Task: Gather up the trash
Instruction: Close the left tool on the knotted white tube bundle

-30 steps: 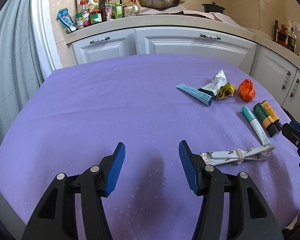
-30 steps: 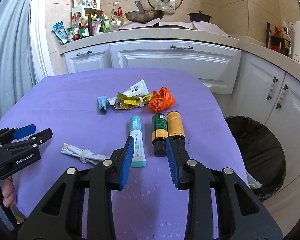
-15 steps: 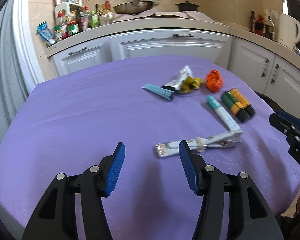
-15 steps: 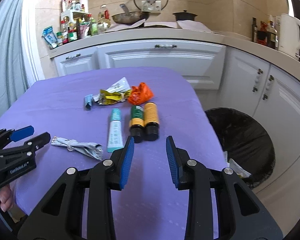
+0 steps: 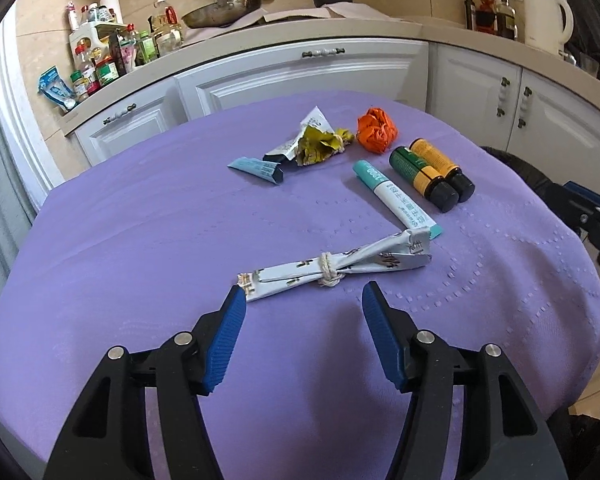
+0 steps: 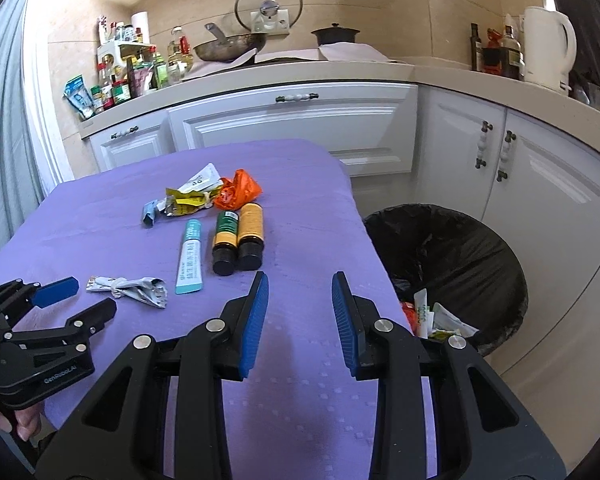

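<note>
Opening over the purple counter (image 5: 140, 240), your left gripper (image 5: 303, 298) has jaws spread wider and empty; the knotted wrapper (image 5: 332, 266) lies just beyond their tips. Your right gripper (image 6: 300, 282) hangs parted, empty, near the bin (image 6: 452, 256).

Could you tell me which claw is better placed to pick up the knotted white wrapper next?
Left. The left claw is opening right before the knotted white wrapper; the right claw faces bare cloth.

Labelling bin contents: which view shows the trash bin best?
Right wrist view: the black-lined trash bin beside the table shows whole, with wrappers inside. The left wrist view shows only a dark sliver at the table's far edge.
</note>
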Demonstrator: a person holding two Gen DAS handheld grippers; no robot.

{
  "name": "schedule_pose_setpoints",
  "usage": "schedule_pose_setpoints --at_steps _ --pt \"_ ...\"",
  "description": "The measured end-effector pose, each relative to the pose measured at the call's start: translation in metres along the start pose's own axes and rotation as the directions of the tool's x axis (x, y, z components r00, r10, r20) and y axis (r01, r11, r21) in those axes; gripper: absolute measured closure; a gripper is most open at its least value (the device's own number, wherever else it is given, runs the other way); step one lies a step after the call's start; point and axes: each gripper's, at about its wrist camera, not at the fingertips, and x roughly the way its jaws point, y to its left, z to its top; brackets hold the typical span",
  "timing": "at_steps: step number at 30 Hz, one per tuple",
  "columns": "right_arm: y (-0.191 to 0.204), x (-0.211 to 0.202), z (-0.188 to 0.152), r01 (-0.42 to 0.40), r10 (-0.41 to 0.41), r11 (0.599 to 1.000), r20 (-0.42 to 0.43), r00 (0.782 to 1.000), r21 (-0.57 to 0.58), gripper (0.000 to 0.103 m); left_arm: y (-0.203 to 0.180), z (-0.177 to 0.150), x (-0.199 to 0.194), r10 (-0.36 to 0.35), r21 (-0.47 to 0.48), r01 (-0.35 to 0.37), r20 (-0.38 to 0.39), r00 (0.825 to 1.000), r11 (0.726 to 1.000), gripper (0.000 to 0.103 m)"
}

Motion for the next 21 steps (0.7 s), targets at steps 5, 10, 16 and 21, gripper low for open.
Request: schedule_pose_setpoints --at_steps 5,10,16,21 --pt "-0.007 0.005 0.001 0.006 -0.006 1.000 -0.005 1.000 0.016 0.071 -0.001 0.005 0.011 0.011 -0.002 -0.011 -0.031 0.999 1.000 0.043" --pt "-0.011 0.012 0.003 0.008 -0.008 1.000 -0.016 1.000 0.027 0.071 0.003 0.013 0.017 0.013 -0.009 -0.013 -0.039 0.999 1.000 0.038" --pt "-0.012 0.017 0.009 0.009 -0.009 1.000 -0.018 1.000 0.030 0.071 0.010 0.021 0.029 -0.011 -0.033 0.009 -0.070 0.998 0.999 0.033" --pt "-0.012 0.022 0.012 0.010 -0.010 1.000 -0.027 1.000 0.027 0.071 0.014 0.022 0.031 -0.060 -0.047 0.056 -0.072 0.996 0.997 0.044"
